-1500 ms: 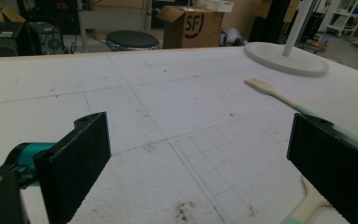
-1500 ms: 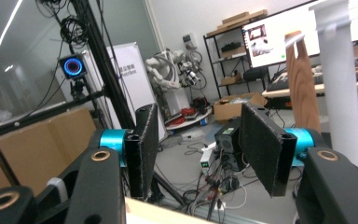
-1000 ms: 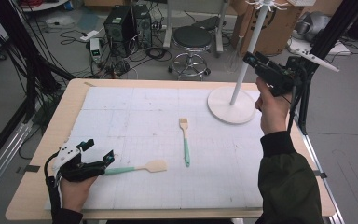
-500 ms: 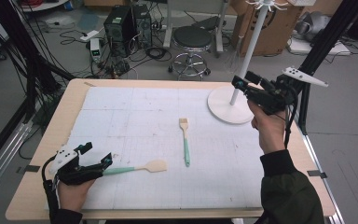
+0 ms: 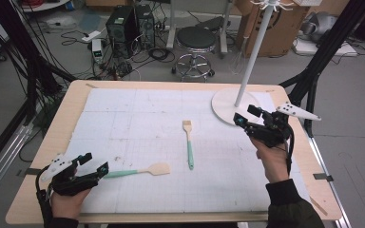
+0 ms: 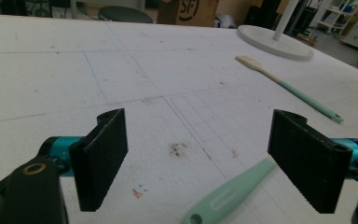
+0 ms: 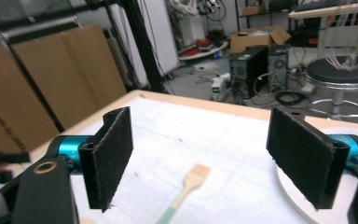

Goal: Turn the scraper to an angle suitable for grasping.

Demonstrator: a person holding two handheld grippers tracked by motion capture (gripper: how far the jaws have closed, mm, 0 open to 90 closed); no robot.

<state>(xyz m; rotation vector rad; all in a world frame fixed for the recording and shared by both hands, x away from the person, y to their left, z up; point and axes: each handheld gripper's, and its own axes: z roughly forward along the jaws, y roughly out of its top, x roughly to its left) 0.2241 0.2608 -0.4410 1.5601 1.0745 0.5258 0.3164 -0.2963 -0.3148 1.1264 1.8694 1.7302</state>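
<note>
White gridded surface [image 5: 138, 114] lying under my claws, left claw [image 5: 95, 167] narrowing around the spatula [image 5: 138, 171] handle without touching, right claw [image 5: 245, 115] widening, empty, brush [image 5: 188, 145] lying ahead of it.

A mint-green-handled wooden spatula [image 5: 140, 171] and a mint-green-handled wooden brush [image 5: 188, 142] lie on a white gridded mat [image 5: 138, 118]. The light wooden counter [image 5: 66, 118] carries a white round stand base [image 5: 228, 104].

Wood-edged table [image 5: 66, 114] w/ white grid mat [image 5: 138, 123]: spatula [image 5: 140, 171], brush [image 5: 188, 144], round stand base [image 5: 228, 102].
</note>
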